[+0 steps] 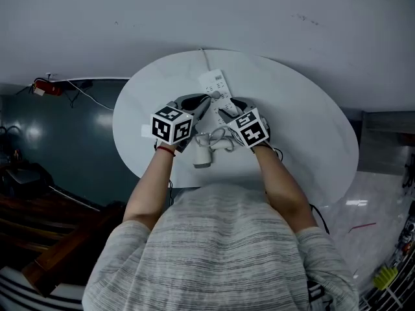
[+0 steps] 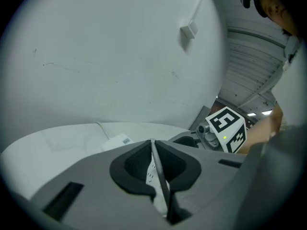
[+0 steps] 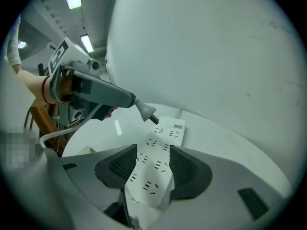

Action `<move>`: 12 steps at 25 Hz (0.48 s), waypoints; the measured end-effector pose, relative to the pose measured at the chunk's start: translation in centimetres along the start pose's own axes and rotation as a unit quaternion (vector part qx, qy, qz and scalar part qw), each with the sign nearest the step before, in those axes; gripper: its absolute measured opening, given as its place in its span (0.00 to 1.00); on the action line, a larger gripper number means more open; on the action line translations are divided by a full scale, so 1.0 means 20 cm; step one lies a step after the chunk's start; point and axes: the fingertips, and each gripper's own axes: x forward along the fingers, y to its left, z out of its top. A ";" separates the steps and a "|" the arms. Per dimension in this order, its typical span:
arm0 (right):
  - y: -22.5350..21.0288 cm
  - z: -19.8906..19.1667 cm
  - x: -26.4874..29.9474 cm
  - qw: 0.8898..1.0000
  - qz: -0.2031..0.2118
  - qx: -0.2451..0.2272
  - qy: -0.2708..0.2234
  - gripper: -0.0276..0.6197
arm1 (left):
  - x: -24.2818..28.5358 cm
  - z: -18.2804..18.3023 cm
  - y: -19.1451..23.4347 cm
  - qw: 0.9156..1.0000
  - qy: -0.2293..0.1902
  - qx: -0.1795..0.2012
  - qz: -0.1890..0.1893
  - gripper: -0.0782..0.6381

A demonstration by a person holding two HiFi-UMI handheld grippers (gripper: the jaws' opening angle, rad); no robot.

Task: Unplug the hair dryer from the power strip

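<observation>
Plug position: the plug (image 3: 145, 111) sits at the very tip of the left gripper (image 3: 125, 98). It is ahead of the right gripper (image 3: 153, 158) and a little to its left, just above the power strip (image 3: 156, 169) and apart from it.
Left gripper state: the jaws are drawn together on the plug. In its own view the pads meet along a thin dark seam.
Right gripper state: the jaws straddle the near end of the power strip, pressed against its two long sides.
Hair dryer position: the hair dryer (image 1: 203, 155) lies on the table (image 1: 305, 128) behind both sets of jaws, between the two wrists.
Plug look: a grey tapered body with dark, bare prongs that point down toward the sockets.
Power strip look: long, flat, white plastic with rows of dark socket slots. A white cord leaves its far end, beyond both grippers.
Hair dryer look: a white, smooth, rounded barrel with a pale cord looped beside it, toward the right gripper.
Table: round, white, smooth and matte.
Gripper surfaces: grey shells with dark, ribbed pads. Each carries a cube of black-and-white square markers.
</observation>
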 end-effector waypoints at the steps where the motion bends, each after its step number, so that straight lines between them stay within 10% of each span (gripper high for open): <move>1: -0.01 0.02 -0.03 1.000 -0.002 0.003 -0.012 0.39 | -0.01 0.01 -0.01 1.000 -0.006 -0.001 -0.002 0.15; 12: 0.00 0.15 -0.36 0.994 -0.023 0.012 -0.108 0.39 | -0.06 0.06 -0.20 0.998 -0.063 0.003 -0.026 0.15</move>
